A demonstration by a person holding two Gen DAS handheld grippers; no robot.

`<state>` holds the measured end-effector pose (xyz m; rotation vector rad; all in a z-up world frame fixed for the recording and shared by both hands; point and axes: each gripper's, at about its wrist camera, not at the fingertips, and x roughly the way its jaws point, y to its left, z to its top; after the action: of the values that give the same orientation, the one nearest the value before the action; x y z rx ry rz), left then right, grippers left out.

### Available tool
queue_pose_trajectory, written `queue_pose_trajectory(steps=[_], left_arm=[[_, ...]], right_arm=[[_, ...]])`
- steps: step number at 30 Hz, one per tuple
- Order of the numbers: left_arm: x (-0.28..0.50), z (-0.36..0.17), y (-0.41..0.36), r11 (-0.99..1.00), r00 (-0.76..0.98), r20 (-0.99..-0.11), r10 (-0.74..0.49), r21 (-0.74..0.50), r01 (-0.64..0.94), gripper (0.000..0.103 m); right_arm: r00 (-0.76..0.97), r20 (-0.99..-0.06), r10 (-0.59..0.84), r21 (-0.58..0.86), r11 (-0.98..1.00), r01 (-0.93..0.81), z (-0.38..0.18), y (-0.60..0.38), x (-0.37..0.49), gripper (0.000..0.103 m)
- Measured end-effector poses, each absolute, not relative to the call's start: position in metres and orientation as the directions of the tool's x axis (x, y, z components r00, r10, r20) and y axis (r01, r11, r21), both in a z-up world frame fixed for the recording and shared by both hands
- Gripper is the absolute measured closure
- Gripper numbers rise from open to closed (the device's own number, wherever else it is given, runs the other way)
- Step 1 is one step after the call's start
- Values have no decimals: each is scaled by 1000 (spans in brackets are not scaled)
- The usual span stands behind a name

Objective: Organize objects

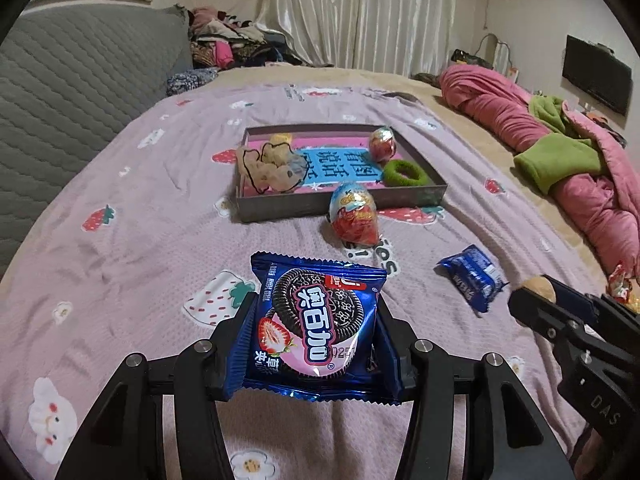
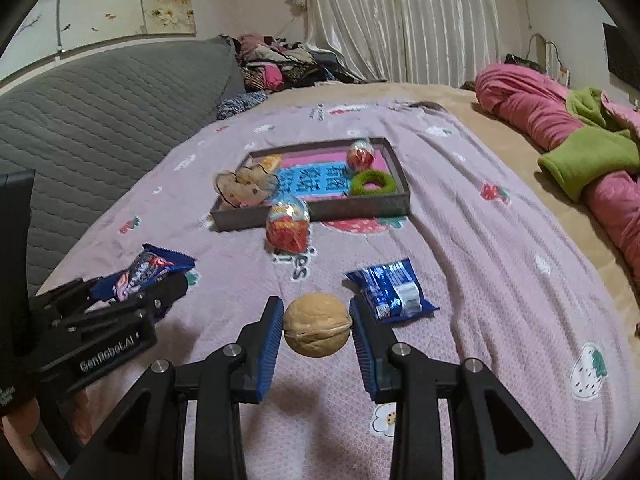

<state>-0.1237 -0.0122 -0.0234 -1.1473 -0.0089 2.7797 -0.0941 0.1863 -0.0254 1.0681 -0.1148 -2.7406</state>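
My left gripper (image 1: pixel 316 328) is shut on a blue Oreo packet (image 1: pixel 316 320) and holds it above the bedspread; it also shows in the right wrist view (image 2: pixel 140 276). My right gripper (image 2: pixel 316 326) is shut on a walnut (image 2: pixel 317 325), seen at the right of the left wrist view (image 1: pixel 538 286). A grey tray (image 1: pixel 344 200) lies ahead with a plush toy (image 1: pixel 268 166), a wrapped egg (image 1: pixel 382 144) and a green hair tie (image 1: pixel 404 172) in it. A second wrapped egg (image 1: pixel 354 214) lies in front of the tray. A small blue packet (image 2: pixel 390 292) lies on the bedspread.
A grey quilted headboard (image 1: pixel 60 92) runs along the left. A pink and green blanket (image 1: pixel 560 148) lies bunched at the right. Clothes (image 1: pixel 236 44) are piled at the back near the curtain. A small wrapped item (image 1: pixel 620 286) lies at the far right.
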Motion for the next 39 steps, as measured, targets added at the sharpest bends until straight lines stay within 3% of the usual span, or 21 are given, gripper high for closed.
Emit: queue_pose_trajectory(steps=[39], left_arm=[[-47,93,-8,-996,-836,-543,78,2,-94,48]], right_arm=[[-796,-541,-272,41,-954,298,92,178,-63,68]])
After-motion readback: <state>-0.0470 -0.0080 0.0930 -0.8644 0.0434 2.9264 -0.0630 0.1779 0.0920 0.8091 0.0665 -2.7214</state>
